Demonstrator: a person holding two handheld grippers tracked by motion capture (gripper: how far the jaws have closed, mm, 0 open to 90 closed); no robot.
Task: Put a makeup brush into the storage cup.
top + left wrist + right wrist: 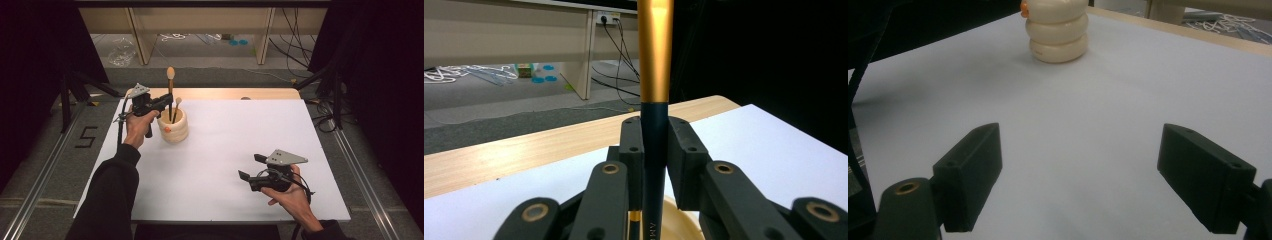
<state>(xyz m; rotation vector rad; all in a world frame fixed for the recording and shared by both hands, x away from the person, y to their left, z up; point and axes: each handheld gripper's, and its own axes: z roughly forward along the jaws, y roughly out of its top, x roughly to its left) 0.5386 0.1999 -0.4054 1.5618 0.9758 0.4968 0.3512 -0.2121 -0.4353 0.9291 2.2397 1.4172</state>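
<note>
A cream ribbed holder (173, 126) with a small orange knob stands on the white board's far left part. A makeup brush (170, 90) with a dark handle and gold ferrule stands upright in it, next to a second, shorter brush (176, 107). My left gripper (169, 103) is shut on the tall brush's dark handle (655, 150) just above the holder's rim (681, 220). My right gripper (251, 167) rests near the board's front right, open with nothing between its jaws. From there the holder (1058, 30) is far ahead.
The white board (225, 150) lies on a wooden table (225, 93) whose far edge shows. Beyond it are wooden furniture legs (263, 35), cables (295, 45) and small items on the floor. Metal rails (360, 175) and dark stands flank the table.
</note>
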